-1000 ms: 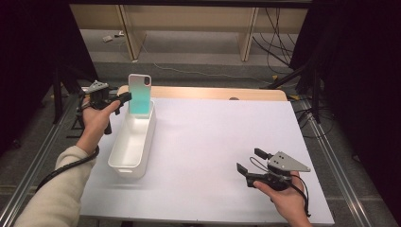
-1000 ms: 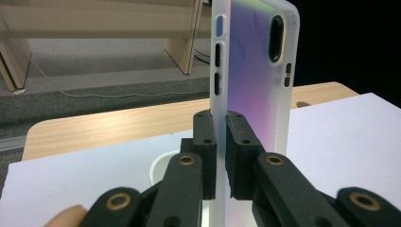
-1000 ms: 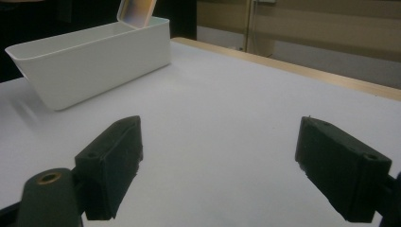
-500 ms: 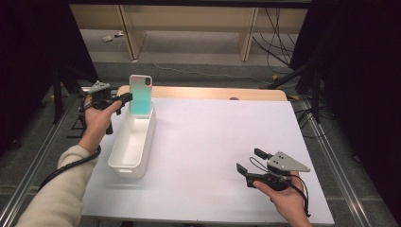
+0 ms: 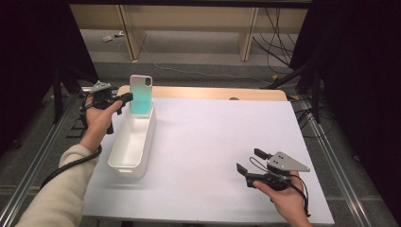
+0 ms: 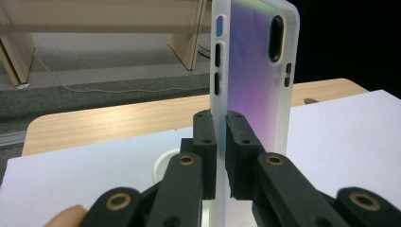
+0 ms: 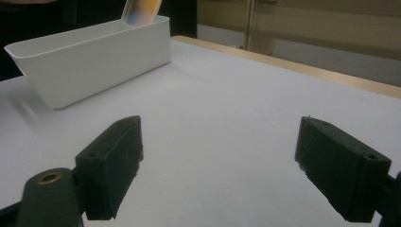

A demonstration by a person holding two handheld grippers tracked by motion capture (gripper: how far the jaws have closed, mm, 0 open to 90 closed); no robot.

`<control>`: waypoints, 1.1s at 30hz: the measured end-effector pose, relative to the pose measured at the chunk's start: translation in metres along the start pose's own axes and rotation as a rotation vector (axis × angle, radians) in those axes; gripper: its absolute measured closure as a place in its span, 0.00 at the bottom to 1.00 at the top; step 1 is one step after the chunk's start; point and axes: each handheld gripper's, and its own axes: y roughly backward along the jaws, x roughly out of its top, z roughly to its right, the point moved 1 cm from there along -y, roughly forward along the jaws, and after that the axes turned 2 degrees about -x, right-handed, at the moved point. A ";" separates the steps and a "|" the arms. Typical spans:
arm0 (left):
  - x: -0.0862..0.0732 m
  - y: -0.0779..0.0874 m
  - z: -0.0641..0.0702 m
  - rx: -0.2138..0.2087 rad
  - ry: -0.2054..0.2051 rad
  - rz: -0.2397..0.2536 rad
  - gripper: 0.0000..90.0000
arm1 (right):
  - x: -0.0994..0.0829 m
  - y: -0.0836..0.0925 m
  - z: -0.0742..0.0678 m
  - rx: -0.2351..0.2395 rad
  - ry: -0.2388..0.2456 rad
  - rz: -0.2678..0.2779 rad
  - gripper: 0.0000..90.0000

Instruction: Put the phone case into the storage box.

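Phone case upright over far end of bin, table left; right gripper near-right.

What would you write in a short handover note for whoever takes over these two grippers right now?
Left gripper: shut on the edge of the phone case, held upright above the far end of the white bin.
Right gripper: open, holding nothing, low over the white table at its near right.
Done: case picked up and brought over the bin.
Left, probably: lower the case into the bin, then release it.
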 end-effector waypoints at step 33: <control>-0.005 -0.006 -0.001 0.009 0.001 -0.020 0.93 | 0.001 0.001 0.000 -0.010 0.007 -0.001 0.19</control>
